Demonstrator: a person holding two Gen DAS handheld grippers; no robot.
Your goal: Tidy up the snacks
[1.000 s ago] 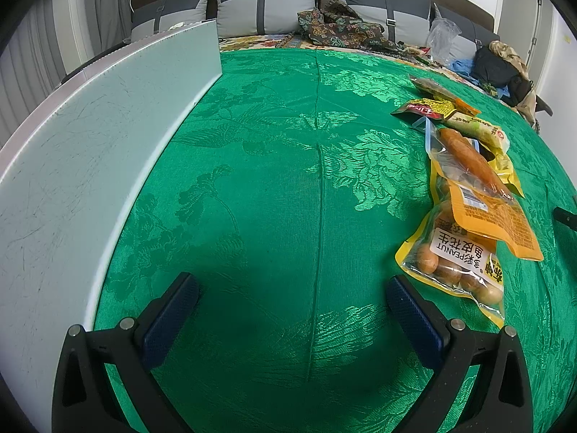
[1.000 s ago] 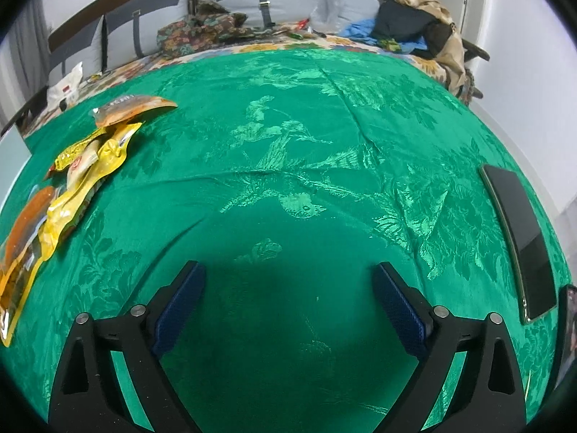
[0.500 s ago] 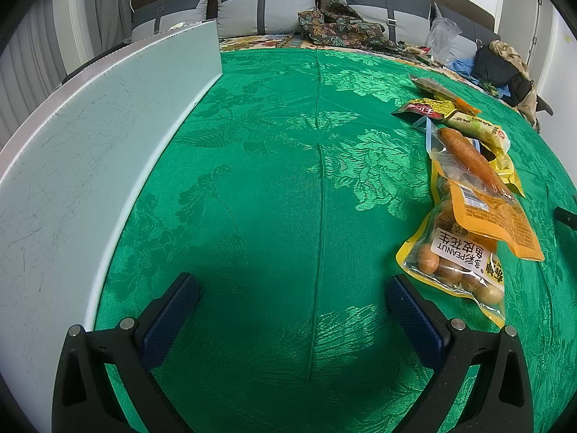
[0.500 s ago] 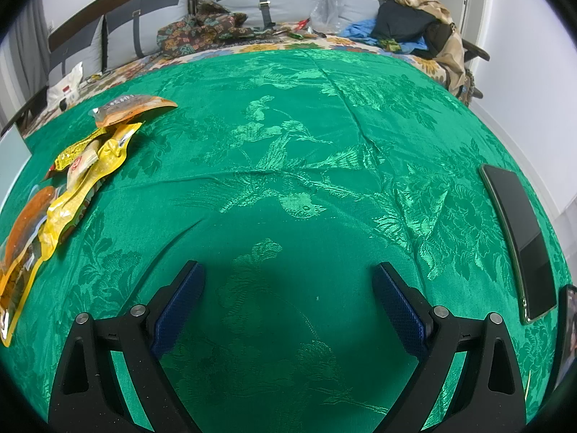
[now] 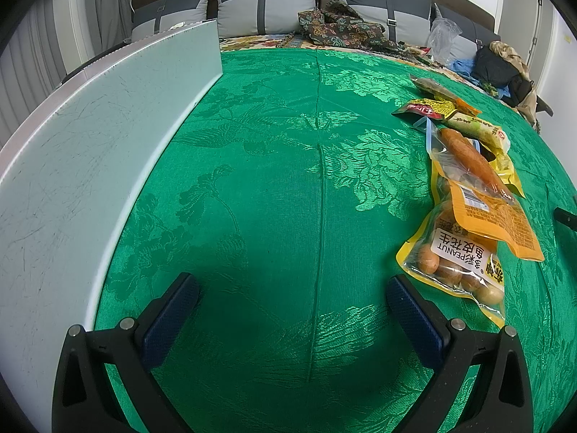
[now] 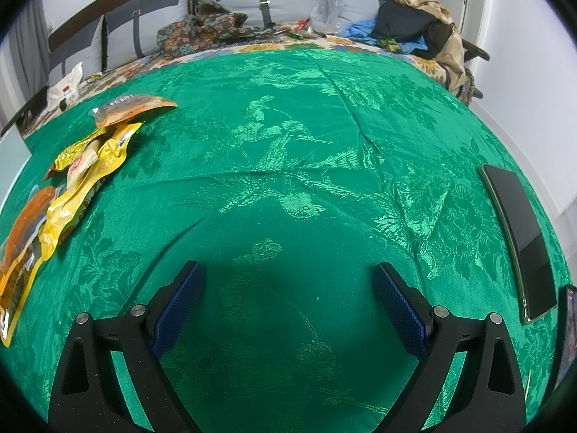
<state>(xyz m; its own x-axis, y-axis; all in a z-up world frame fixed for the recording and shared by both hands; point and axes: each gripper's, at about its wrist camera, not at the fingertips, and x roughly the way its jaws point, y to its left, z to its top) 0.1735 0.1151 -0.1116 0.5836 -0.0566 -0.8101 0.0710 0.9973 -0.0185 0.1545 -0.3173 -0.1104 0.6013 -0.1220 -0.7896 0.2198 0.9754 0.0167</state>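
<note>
Peanut bag (image 5: pixel 455 267), its label reading "PEANUT" above Chinese characters, lies on the green cloth (image 5: pixel 288 198). Left gripper (image 5: pixel 292 290) and right gripper (image 6: pixel 288 278) both gape wide, holding nothing.

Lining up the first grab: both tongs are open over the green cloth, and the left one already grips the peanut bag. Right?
Not quite. The left tongs are open but grip nothing; the left wrist view shows the peanut bag lying on the green cloth, off to their right. The right tongs are open too.
</note>
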